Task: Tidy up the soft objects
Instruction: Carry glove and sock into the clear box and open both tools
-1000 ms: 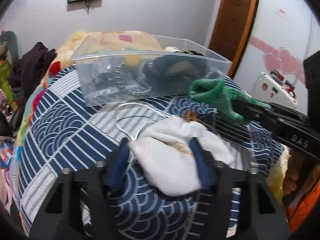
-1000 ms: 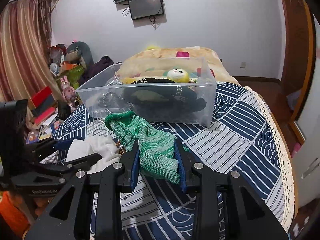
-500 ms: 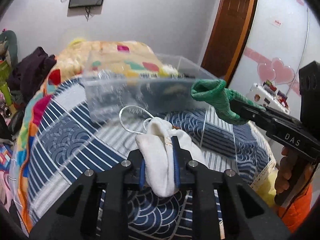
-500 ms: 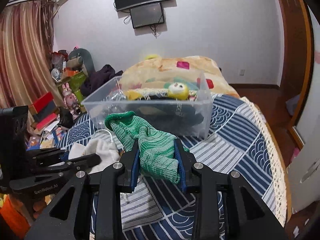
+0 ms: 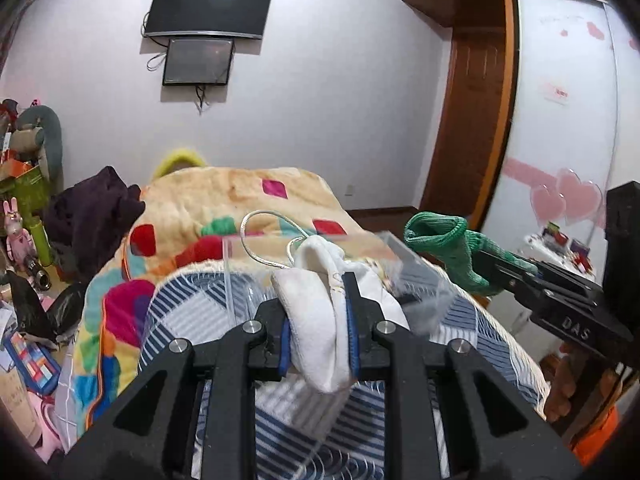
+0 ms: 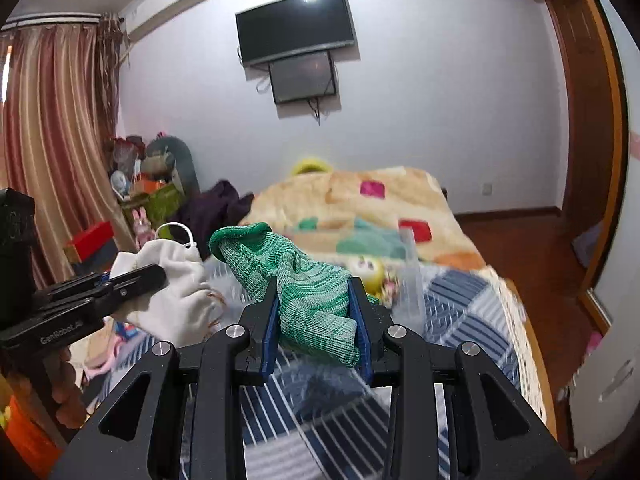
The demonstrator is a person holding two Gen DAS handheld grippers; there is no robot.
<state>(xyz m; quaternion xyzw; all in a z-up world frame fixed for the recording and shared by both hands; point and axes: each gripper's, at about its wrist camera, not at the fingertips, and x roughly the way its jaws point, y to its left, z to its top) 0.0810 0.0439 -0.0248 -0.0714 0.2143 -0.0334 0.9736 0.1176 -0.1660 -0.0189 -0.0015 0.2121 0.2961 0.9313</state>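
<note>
The bed (image 5: 472, 332) with its blue patterned cover carried a clear plastic bin (image 6: 412, 280). Above it, the left gripper (image 5: 318, 328) pinched a white cloth pouch (image 5: 320, 320); the right gripper (image 6: 316, 316) clamped a green knitted sock (image 6: 308, 288), both lifted.

Two socks held above the bed, storage bin beyond them

The left gripper (image 5: 318, 320) holds a sock (image 5: 316, 320) between its jaws, a cord loop (image 5: 264, 240) rising from the sock's far end. To its right, the right gripper (image 6: 316, 312) holds another sock (image 6: 304, 284), its cuff pointing away toward the wall. Both hang over the quilt (image 5: 472, 344) on the bed; the storage bin (image 6: 410, 276) sits on that quilt just beyond them, a plush toy (image 6: 366, 272) inside. Behind the bin lies a blanket (image 6: 360, 204). Two screens (image 5: 204, 28) hang on the far wall, one under the other. Clutter (image 5: 24, 208) stands left of the bed, a wardrobe (image 5: 560, 120) right.
</note>
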